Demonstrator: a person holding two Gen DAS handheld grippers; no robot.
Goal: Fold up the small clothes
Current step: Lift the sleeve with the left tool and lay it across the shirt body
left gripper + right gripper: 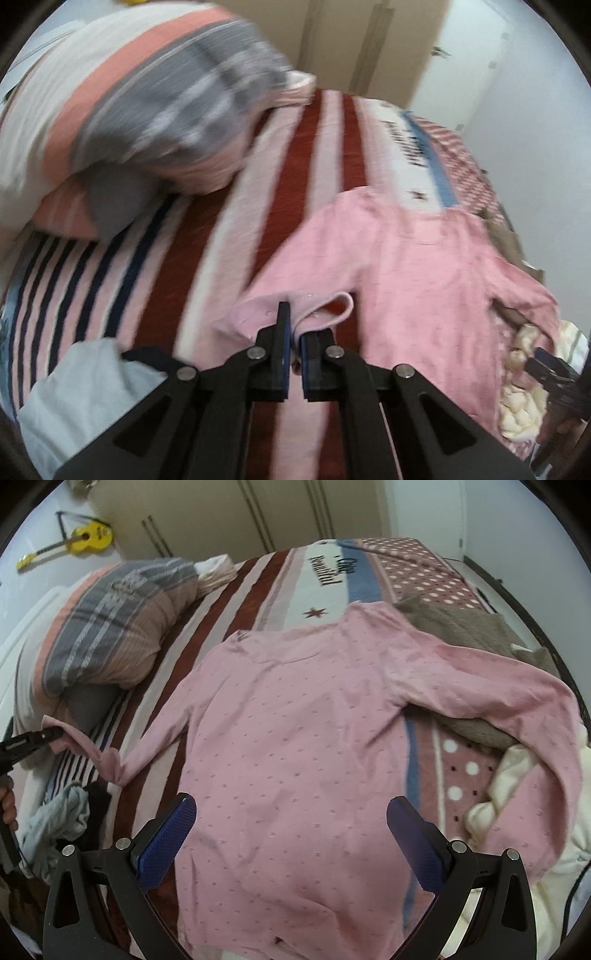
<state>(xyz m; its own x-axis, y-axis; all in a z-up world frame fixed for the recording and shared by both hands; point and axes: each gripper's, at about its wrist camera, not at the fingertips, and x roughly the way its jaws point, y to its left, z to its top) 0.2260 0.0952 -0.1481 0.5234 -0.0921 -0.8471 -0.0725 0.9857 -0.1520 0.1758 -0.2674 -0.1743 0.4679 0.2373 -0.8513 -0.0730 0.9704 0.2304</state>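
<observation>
A pink long-sleeved top (295, 720) with small dots lies spread on the striped bedspread (258, 579). In the left wrist view the same top (406, 266) lies to the right. My left gripper (293, 328) is shut on the cuff of one sleeve (325, 310). From the right wrist view, the left gripper (51, 734) holds that sleeve end raised at the left edge, with the sleeve stretched out from the top. My right gripper (291, 808) stands open above the lower part of the top, its blue pads (170, 834) wide apart and pressing on nothing.
A striped pillow (110, 627) lies at the left, blurred in the left wrist view (147, 110). A brown garment (461, 627) and cream cloth (498, 794) lie under the right sleeve. A pale blue garment (59, 819) is bunched at the near left. A yellow guitar (85, 537) leans against the wall.
</observation>
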